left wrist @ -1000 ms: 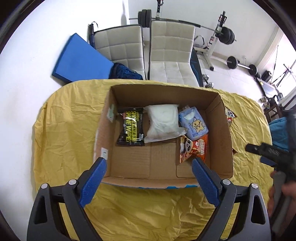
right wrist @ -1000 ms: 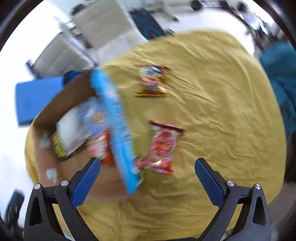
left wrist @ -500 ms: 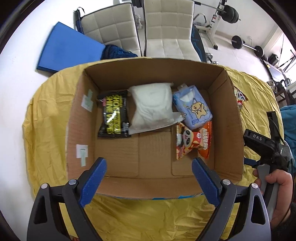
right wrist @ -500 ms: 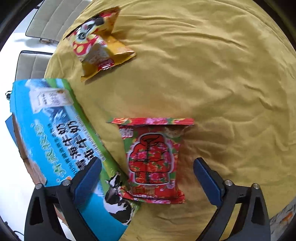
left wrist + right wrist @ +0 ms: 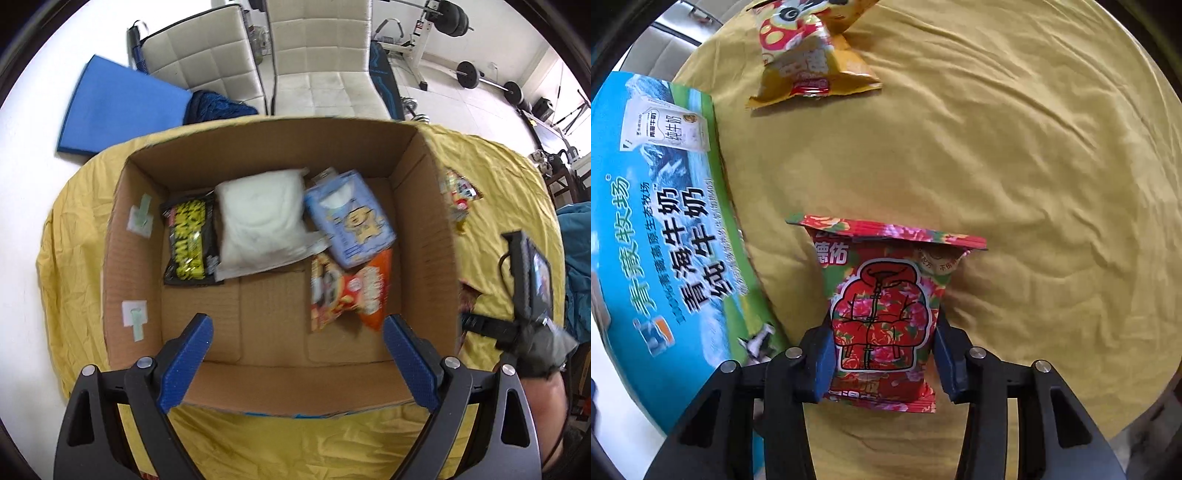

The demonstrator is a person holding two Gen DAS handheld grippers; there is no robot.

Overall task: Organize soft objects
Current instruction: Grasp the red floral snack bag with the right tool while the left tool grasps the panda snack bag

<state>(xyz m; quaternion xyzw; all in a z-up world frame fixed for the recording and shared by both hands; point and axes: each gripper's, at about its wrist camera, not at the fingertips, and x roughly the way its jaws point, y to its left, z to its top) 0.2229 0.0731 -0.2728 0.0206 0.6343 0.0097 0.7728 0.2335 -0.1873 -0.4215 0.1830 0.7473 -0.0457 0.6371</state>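
Note:
My right gripper (image 5: 882,321) points down at a red flowered packet (image 5: 882,295) lying on the yellow cloth. Its jaws are closing and the blue pads press both sides of the packet. A yellow snack bag (image 5: 809,55) lies further off on the cloth. My left gripper (image 5: 295,325) hangs open over the near part of a cardboard box (image 5: 277,155), with nothing between its fingers. In the box lie a black-and-yellow packet (image 5: 188,240), a white soft pack (image 5: 258,225), a light blue tissue pack (image 5: 351,221) and an orange snack bag (image 5: 347,295).
The box's printed blue outer side (image 5: 657,240) stands just left of the red packet. The yellow tablecloth (image 5: 1015,166) is wrinkled. A hand (image 5: 543,387) holds the other tool right of the box. White chairs (image 5: 325,55), a blue mat (image 5: 118,107) and weights stand behind.
The right gripper has dropped down to the red packet and gone from wide open to closed on its sides. The left gripper has come lower and nearer over the box, still open.

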